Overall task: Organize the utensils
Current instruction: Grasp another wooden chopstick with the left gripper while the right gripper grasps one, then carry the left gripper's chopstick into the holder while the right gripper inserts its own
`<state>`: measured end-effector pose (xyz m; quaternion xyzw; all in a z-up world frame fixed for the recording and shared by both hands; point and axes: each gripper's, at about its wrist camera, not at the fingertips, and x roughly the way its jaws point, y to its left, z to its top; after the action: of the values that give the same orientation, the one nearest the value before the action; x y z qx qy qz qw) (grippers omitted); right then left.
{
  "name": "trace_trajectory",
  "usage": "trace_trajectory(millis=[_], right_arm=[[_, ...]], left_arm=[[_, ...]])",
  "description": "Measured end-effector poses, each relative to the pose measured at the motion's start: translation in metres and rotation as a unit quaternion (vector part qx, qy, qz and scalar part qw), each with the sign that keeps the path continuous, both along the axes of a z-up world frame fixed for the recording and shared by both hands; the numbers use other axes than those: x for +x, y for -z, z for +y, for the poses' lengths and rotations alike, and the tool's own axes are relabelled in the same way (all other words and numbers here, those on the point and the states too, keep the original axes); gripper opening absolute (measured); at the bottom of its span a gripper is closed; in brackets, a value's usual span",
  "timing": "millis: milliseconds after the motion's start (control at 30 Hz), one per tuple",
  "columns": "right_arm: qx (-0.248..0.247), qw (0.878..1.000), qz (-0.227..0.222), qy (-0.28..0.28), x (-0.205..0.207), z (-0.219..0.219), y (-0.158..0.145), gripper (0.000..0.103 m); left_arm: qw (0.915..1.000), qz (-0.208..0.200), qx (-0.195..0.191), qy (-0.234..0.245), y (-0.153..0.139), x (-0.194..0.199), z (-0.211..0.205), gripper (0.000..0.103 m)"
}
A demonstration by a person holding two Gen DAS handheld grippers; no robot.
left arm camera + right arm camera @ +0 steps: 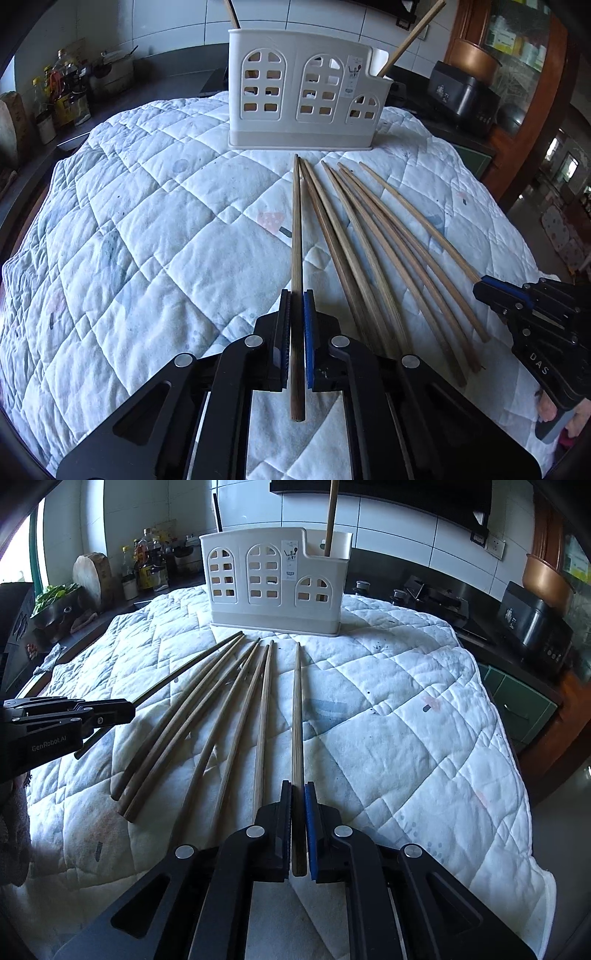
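Observation:
A white utensil holder (306, 92) with arched cut-outs stands at the far side of the quilt; it also shows in the right wrist view (275, 583). Two chopsticks stand in it. Several wooden chopsticks (373, 251) lie fanned on the quilt in front of it. My left gripper (296, 295) is shut on one chopstick (296, 221) at the left of the fan. My right gripper (296, 786) is shut on another chopstick (296, 709) at the right of the fan (218, 709). Each gripper shows in the other's view, the right one (484, 290) and the left one (125, 710).
A white quilted cloth (147, 221) covers the work surface. Bottles (62, 92) and a chopping block (92, 576) stand on the counter at the back left. A stove (428, 598) and a dark cooker (532, 627) stand at the right.

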<state>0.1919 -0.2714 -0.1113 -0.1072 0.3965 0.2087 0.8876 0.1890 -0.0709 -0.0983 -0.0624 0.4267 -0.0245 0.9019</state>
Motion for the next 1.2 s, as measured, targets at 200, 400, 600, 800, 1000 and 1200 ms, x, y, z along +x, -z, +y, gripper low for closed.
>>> trace_trajectory(millis=[200, 400, 600, 800, 1000, 1200], right_arm=[[0.027, 0.999, -0.036, 0.003, -0.011, -0.001, -0.036, 0.007], [0.055, 0.996, -0.068, -0.003, -0.012, 0.002, -0.077, 0.007], [0.075, 0.993, -0.085, -0.013, 0.006, 0.010, -0.122, 0.007], [0.076, 0.992, -0.095, -0.025, 0.033, 0.020, -0.172, 0.007], [0.067, 0.992, -0.107, -0.032, 0.061, 0.031, -0.223, 0.007], [0.053, 0.990, -0.130, -0.016, 0.086, 0.039, -0.256, 0.007]], left_arm=[[0.9986, -0.042, -0.027, 0.019, -0.024, -0.011, 0.015, 0.005], [0.9960, -0.073, -0.033, 0.039, -0.046, -0.015, 0.021, 0.005], [0.9940, -0.088, -0.040, 0.052, -0.070, -0.006, 0.031, 0.005], [0.9925, -0.099, -0.033, 0.063, -0.099, 0.010, 0.040, 0.005], [0.9906, -0.113, -0.032, 0.070, -0.128, 0.026, 0.051, 0.005], [0.9876, -0.135, -0.032, 0.073, -0.160, 0.041, 0.062, 0.005]])
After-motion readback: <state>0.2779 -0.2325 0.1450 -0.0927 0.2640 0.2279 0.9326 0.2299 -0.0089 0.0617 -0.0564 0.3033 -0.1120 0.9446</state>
